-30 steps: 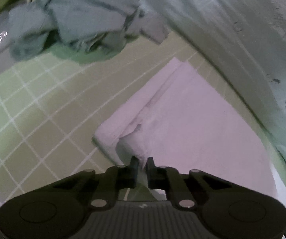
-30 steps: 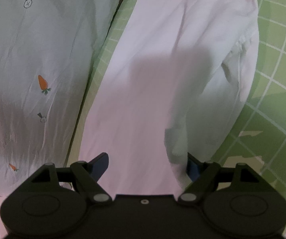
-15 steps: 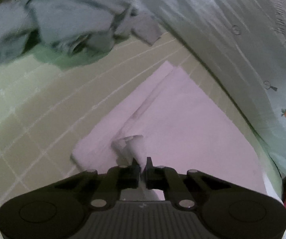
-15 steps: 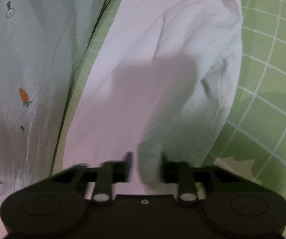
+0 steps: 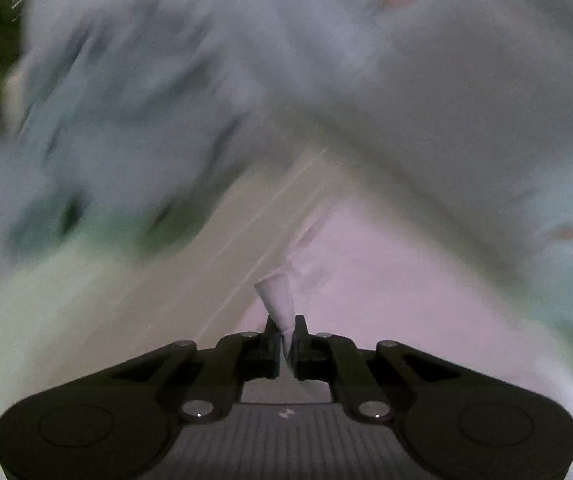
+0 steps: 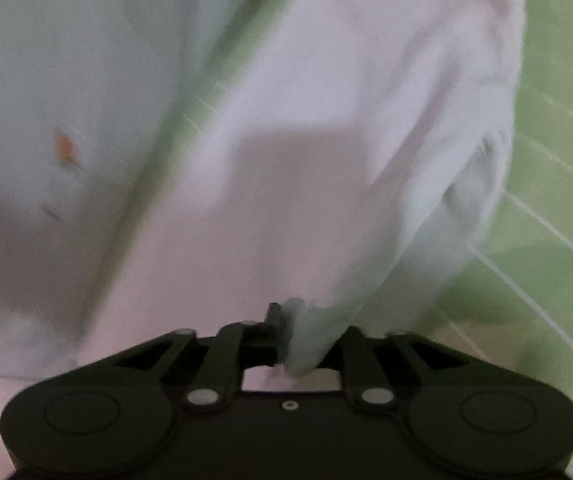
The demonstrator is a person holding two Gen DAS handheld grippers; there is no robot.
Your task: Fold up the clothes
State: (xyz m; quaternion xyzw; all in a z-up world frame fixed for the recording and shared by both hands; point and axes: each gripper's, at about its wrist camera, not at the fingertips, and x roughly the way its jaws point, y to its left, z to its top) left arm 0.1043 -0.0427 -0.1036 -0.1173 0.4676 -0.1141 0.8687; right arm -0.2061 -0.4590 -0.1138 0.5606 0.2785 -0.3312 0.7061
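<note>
A white garment [image 5: 386,280] lies on the green checked mat [image 5: 158,292]. My left gripper [image 5: 285,326] pinches a raised, cone-shaped corner of it; the jaws are opening slightly with the cloth still pressed between them. The whole left view is smeared by motion. In the right wrist view the same white garment [image 6: 306,160] stretches away from me. My right gripper [image 6: 300,320] holds a thick fold of its near right edge. Its jaws are opening a little around the cloth, which hides the right fingertip.
A pale sheet with carrot prints [image 6: 46,100] borders the garment on the left, and fills the top right in the left view [image 5: 426,80]. A blurred heap of grey-blue clothes [image 5: 106,120] lies beyond. The mat [image 6: 558,160] shows at the right.
My right gripper went from wide open to closed on the garment's fold. My left gripper carried its pinched corner forward, toward the sheet and the clothes heap, which now loom larger.
</note>
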